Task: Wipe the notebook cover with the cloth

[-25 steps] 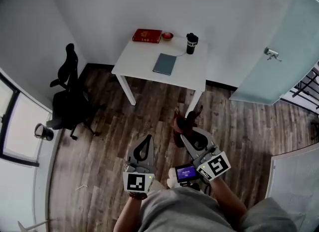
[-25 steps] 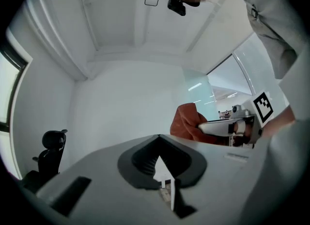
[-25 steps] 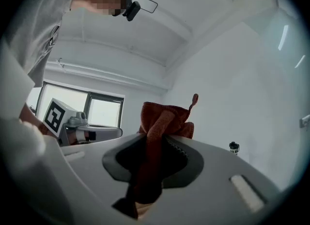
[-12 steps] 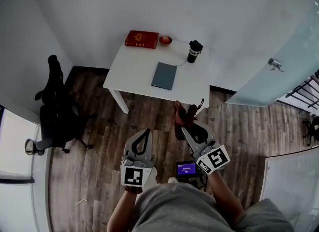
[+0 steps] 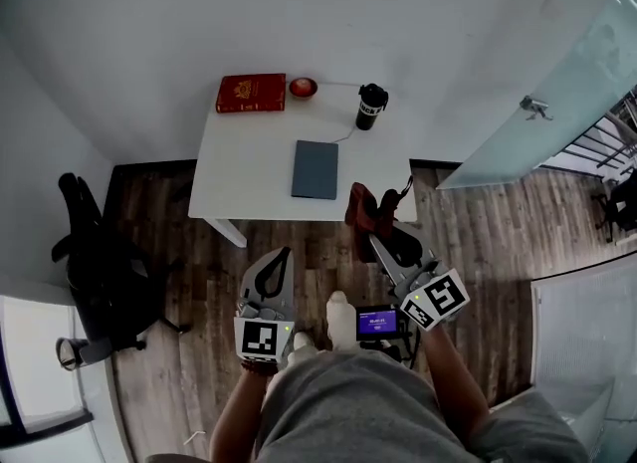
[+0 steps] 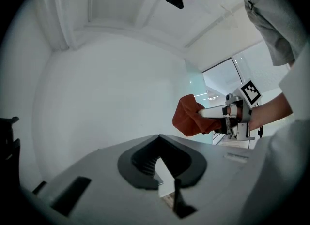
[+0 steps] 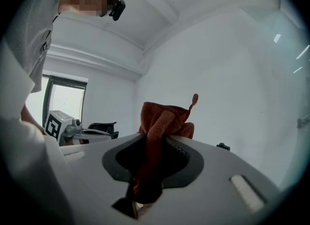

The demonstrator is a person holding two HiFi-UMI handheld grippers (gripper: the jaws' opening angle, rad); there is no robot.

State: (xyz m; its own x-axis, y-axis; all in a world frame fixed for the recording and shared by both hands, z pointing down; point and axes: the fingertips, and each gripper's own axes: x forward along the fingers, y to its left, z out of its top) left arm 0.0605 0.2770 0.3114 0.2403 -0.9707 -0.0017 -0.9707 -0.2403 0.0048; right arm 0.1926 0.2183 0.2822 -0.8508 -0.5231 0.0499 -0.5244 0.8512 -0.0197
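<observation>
Wood flooring runs up to a white worktop, well ahead of both tools. On the left, the hand-held gripper has its jaws together on nothing. Ahead of it, between the two tools' lines, the notebook lies flat and closed on the worktop — no wiping looks begun, and the whole approach remains. On the right, the other hand-held gripper is clamped on the rust-red cloth, which bunches past its tips. Any dirt on the cover is too small to make out.
</observation>
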